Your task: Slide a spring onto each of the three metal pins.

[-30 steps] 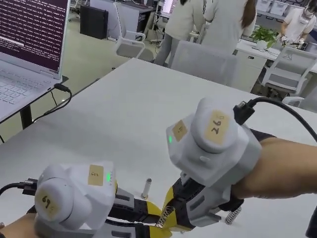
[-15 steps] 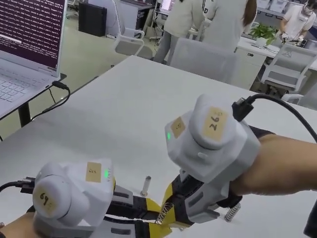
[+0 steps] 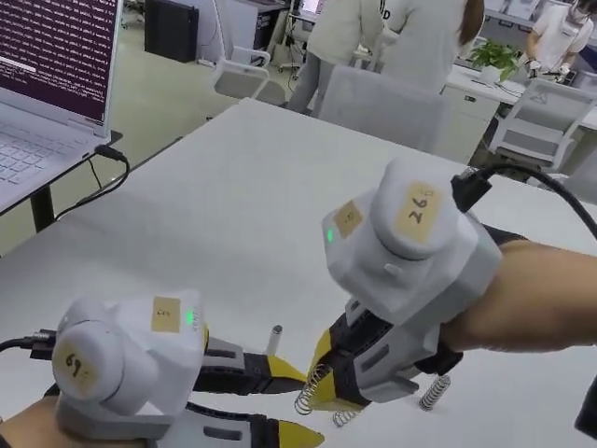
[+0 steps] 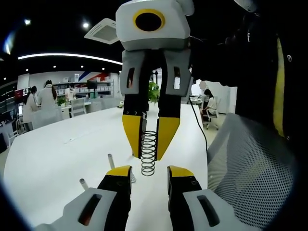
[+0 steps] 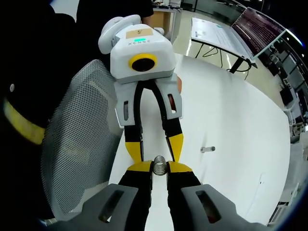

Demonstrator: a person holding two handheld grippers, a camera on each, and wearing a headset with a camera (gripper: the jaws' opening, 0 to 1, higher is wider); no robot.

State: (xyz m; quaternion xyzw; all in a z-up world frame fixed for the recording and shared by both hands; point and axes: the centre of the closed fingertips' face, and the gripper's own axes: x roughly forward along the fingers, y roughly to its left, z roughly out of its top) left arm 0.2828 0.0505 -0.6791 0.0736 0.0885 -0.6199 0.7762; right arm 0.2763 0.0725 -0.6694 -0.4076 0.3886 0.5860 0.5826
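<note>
1. Far to the left of the clamped spring (image 3: 311,388), past the edge of the white table (image 3: 233,205), I see an open laptop (image 3: 47,84) with text on its dark screen.
2. The left gripper (image 3: 300,404) lies low and just left of that spring, pointing toward it. Its jaws are apart and I see nothing between them. In the left gripper view its yellow tips stand open right beneath the spring's lower end.
3. A metal pin (image 3: 274,341) stands upright on the table just left of the spring and a little behind it, apart from both grippers. In the left gripper view a second pin (image 4: 83,183) stands farther left of the spring than the first.
4. The spring itself is off the pins. The right gripper (image 3: 322,381) has its jaws closed on it, with the yellow tips pinching the coil from both sides. In the left gripper view the coil runs along those jaws and sticks out past the tips toward the table. I cannot tell whether its free end touches the surface.
5. Just right of the clamped spring, under the right gripper's body, a short spring (image 3: 345,417) lies on the table.
6. Farther right of the clamped spring, a loose spring (image 3: 434,392) lies on the table near the forearm (image 3: 532,308) that carries the right gripper.
</note>
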